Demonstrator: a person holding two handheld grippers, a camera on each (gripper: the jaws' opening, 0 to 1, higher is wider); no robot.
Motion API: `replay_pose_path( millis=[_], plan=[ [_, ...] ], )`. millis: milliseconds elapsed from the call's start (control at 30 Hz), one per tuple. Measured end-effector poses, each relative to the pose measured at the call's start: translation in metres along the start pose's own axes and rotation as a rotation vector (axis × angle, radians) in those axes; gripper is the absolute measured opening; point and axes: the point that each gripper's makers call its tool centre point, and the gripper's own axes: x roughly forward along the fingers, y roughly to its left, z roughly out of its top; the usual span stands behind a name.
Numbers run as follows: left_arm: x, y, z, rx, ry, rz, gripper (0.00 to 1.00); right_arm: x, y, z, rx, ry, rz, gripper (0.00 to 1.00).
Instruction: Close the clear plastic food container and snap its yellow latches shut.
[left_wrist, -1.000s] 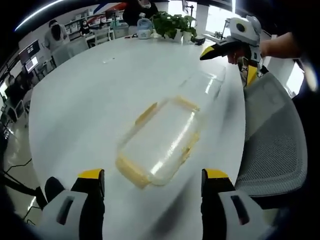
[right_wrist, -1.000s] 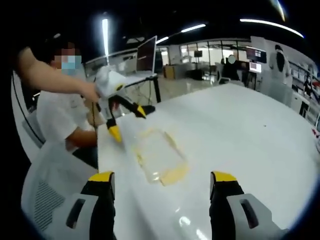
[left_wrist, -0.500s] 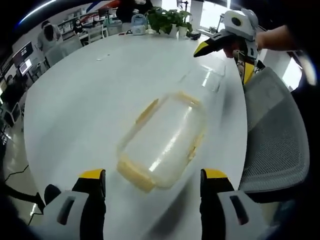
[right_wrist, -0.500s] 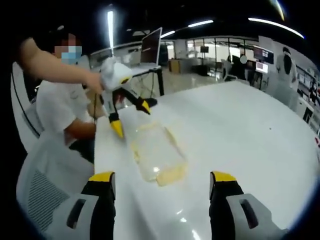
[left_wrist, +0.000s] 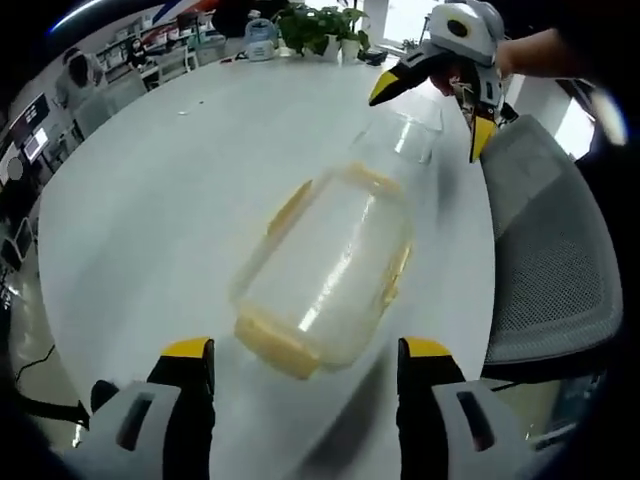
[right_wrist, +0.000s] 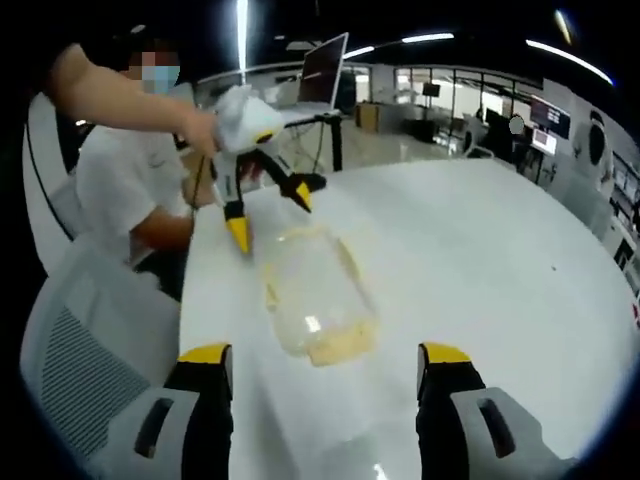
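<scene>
Left gripper view: container lies on the white table, just ahead of the left gripper, jaws wide, empty. Right gripper hovers beyond its far end, spread, empty. Risk: pressing one latch could skid the light container along the table.

Clear container on white table; left hand-held gripper agape.

You have a white round table filling the frame's middle; the clear container lies at center, potted plants at top.
</scene>
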Motion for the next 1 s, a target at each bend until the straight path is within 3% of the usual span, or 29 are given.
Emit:
replay_pose_path(
  millis=[700,1000],
  plan=[
    [0.009,0.007,-0.008,0.097,0.073,-0.037,0.73,0.019,-0.006,-0.015,-0.065,0.105,0.045,0.72],
    [0.013,0.007,-0.012,0.174,0.115,-0.064,0.70,0.027,-0.004,-0.020,-0.104,0.143,0.069,0.72]
  ],
)
